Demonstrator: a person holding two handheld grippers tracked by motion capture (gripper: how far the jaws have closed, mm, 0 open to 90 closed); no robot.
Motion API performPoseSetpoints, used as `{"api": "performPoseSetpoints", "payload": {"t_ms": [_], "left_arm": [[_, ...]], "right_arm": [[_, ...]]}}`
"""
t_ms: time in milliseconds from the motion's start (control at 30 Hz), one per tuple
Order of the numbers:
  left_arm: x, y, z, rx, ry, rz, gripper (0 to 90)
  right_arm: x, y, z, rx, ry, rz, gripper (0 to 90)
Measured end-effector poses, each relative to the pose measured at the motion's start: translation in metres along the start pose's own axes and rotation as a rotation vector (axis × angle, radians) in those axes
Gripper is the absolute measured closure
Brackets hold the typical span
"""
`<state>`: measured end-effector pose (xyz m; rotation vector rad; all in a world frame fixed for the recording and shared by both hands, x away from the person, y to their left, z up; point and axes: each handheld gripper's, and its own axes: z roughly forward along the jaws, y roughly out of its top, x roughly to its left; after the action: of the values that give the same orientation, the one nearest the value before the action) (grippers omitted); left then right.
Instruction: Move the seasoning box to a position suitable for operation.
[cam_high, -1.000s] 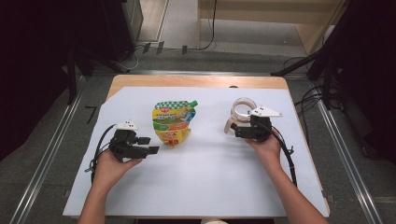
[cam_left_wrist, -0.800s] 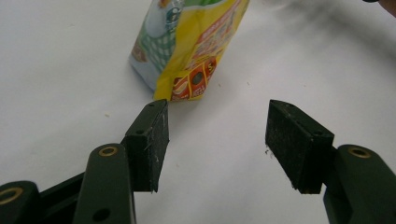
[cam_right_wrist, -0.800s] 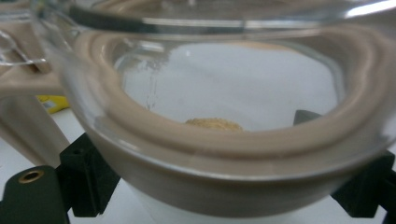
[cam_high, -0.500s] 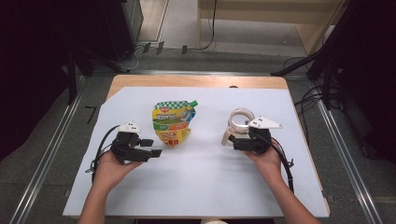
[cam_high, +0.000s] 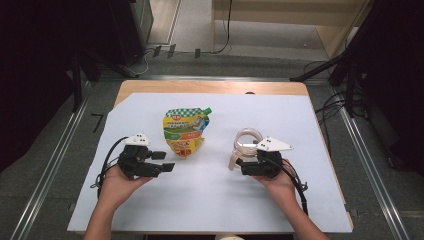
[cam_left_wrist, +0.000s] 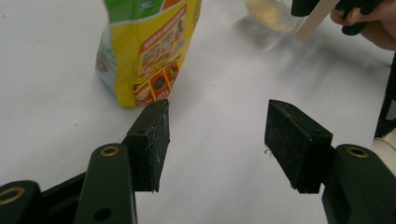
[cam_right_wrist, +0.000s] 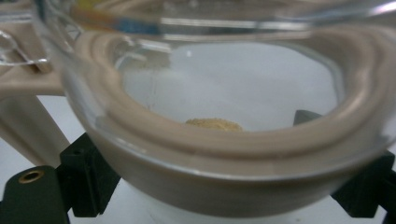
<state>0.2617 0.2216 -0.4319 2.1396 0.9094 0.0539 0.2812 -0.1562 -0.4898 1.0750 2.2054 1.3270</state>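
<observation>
Surface (cam_high: 150, 210): pale sheet over a wooden top, set on grey floor (cam_high: 45, 150) with metal rails either side; dark stands and cables behind. Yellow-green pouch (cam_high: 184, 132) lies centre-left. Left gripper (cam_high: 162, 161): jaws apart, nothing between, just short of the pouch. Right gripper (cam_high: 239, 165): jaws clamped on a clear glass jar (cam_high: 247, 142) with beige seal, right of centre.

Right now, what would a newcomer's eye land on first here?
The bright yellow-green pouch lying mid-table, just beyond the open left tongs. Then the clear jar on the right, gripped by the right tongs, a little tan powder at its bottom.
</observation>
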Motion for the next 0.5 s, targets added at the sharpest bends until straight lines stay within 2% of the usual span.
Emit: {"api": "performPoseSetpoints", "payload": {"t_ms": [200, 500], "left_arm": [[-0.008, 0.004, 0.005, 0.006, -0.023, 0.014, 41.2], [-0.016, 0.009, 0.011, 0.014, -0.032, 0.027, 44.7]], "right_arm": [[0.015, -0.005, 0.008, 0.027, 0.039, -0.022, 11.6], [0.039, -0.012, 0.016, 0.052, 0.093, -0.056, 11.7]]}}
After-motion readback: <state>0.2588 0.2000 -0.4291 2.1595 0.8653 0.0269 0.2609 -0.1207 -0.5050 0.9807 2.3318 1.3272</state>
